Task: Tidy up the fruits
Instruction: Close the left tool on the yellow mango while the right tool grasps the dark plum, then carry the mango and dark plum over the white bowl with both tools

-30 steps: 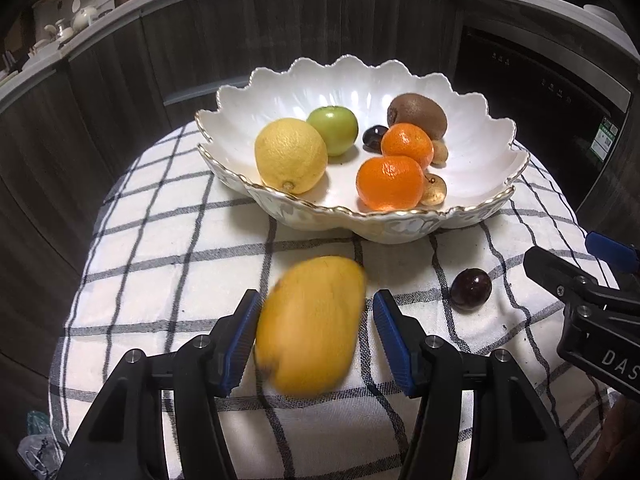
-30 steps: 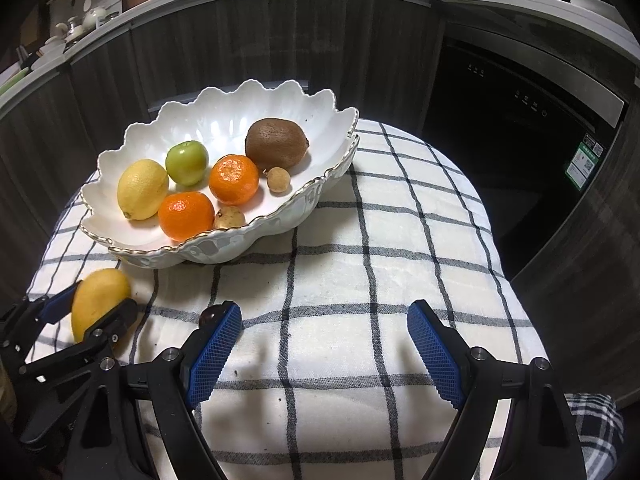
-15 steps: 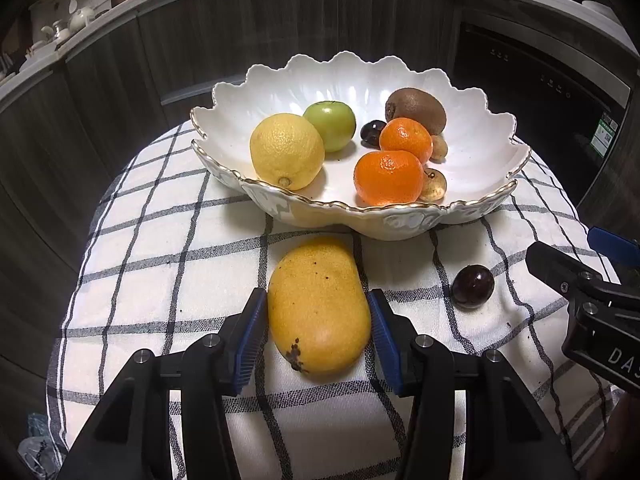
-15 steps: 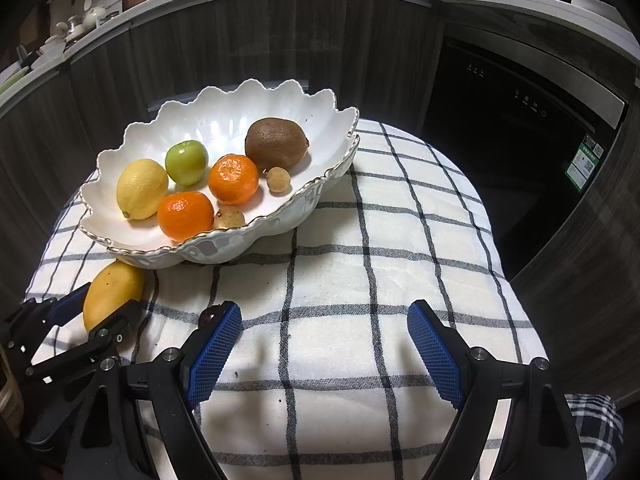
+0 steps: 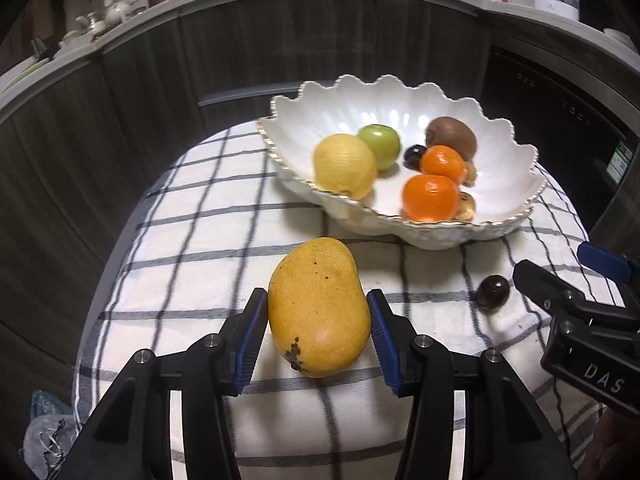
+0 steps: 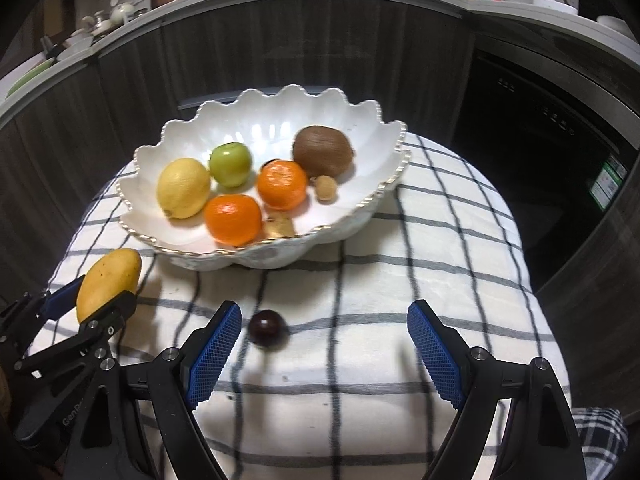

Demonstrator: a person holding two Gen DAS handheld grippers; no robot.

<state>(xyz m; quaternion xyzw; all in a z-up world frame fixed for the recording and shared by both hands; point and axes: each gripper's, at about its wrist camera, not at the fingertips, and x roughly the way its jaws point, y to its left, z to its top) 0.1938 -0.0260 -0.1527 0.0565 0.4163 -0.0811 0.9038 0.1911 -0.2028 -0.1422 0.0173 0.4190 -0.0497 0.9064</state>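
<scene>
The left hand-held gripper point(image 5: 318, 330) clamped the mango point(image 5: 318, 308) between its blue pads, near the scalloped white bowl point(image 5: 516, 176) of fruit. The right hand-held gripper point(image 6: 324, 354) hung wide open, a dark plum point(image 6: 266, 328) on the checked cloth point(image 6: 400, 280) just inside its left pad.

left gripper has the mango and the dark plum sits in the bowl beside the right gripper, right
Not quite. The loose dark plum lies on the checked cloth, outside the bowl, as the right wrist view shows. The left gripper does hold the mango, and the right gripper is beside the plum.
</scene>
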